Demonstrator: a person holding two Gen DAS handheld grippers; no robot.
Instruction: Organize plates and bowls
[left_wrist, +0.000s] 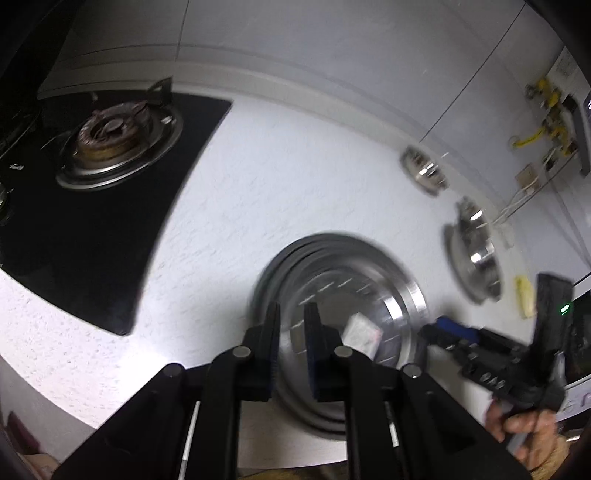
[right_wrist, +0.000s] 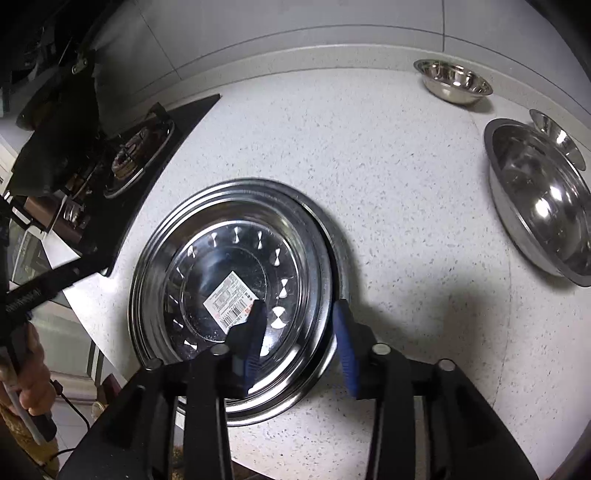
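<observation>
A stack of steel plates (right_wrist: 236, 295) lies on the white speckled counter (right_wrist: 388, 184); the top plate carries a white barcode label (right_wrist: 231, 299). My right gripper (right_wrist: 299, 314) is open, its blue-padded jaws astride the stack's right rim. My left gripper (left_wrist: 291, 314) is open with a narrow gap, over the stack's left rim (left_wrist: 340, 295). A large steel bowl (right_wrist: 543, 206) sits at right with a small bowl (right_wrist: 557, 136) behind it. Another small bowl (right_wrist: 452, 81) stands near the wall. The right gripper also shows in the left wrist view (left_wrist: 450, 328).
A black gas hob (left_wrist: 103, 177) with a burner (left_wrist: 114, 129) lies to the left of the plates. The counter's front edge runs just below the stack. Gas pipes and cables (left_wrist: 546, 125) hang on the tiled wall at right.
</observation>
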